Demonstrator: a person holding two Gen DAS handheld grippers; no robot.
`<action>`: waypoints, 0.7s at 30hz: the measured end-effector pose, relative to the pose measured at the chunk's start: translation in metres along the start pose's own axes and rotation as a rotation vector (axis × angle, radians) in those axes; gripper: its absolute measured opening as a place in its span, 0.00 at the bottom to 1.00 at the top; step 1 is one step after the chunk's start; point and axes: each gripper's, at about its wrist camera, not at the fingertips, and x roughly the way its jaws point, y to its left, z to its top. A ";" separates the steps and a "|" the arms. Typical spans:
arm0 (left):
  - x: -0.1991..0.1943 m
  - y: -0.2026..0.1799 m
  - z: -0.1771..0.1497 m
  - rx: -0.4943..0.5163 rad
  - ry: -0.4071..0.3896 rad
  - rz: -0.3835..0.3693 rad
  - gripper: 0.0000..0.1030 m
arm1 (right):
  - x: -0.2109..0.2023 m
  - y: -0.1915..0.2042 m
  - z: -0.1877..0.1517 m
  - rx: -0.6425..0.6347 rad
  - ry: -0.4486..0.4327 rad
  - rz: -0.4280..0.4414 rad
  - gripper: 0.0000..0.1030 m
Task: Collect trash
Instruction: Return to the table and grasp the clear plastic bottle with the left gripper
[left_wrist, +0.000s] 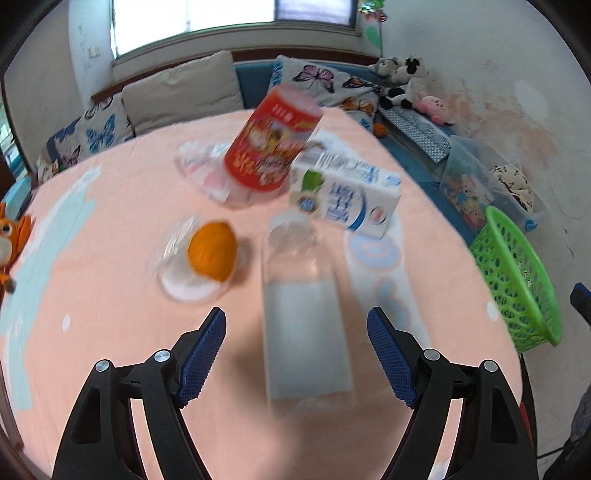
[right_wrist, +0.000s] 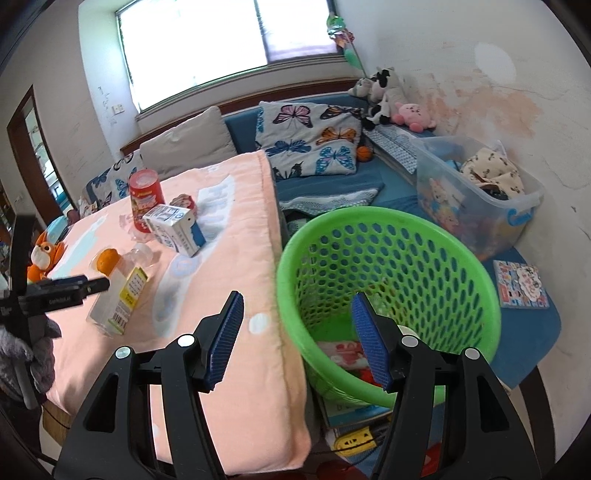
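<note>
Two tongs gape empty: our left gripper (left_wrist: 296, 325) straddles the clear bottle (left_wrist: 304, 314), lying lengthwise dead ahead, while our right gripper (right_wrist: 297, 308) faces the green basket (right_wrist: 472, 258)

bottle (left_wrist: 303, 314): 1 | carton (left_wrist: 347, 192): 1 | can (left_wrist: 273, 140): 1 | orange (left_wrist: 212, 251): 1 | basket (right_wrist: 388, 295): 1

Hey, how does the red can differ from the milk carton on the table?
The red can is round and stands upright; the milk carton is boxy and lies on its side. The can is red with a cartoon print, the carton white and blue. Both sit on the peach tablecloth, close together.
</note>
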 end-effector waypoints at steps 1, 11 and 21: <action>0.002 0.002 -0.004 -0.007 0.009 -0.001 0.74 | 0.001 0.003 0.000 -0.005 0.002 0.005 0.60; 0.020 -0.004 -0.037 -0.053 0.035 -0.018 0.74 | 0.012 0.017 0.001 -0.031 0.021 0.030 0.60; 0.030 -0.010 -0.039 -0.065 -0.006 0.020 0.60 | 0.026 0.033 0.006 -0.054 0.043 0.059 0.60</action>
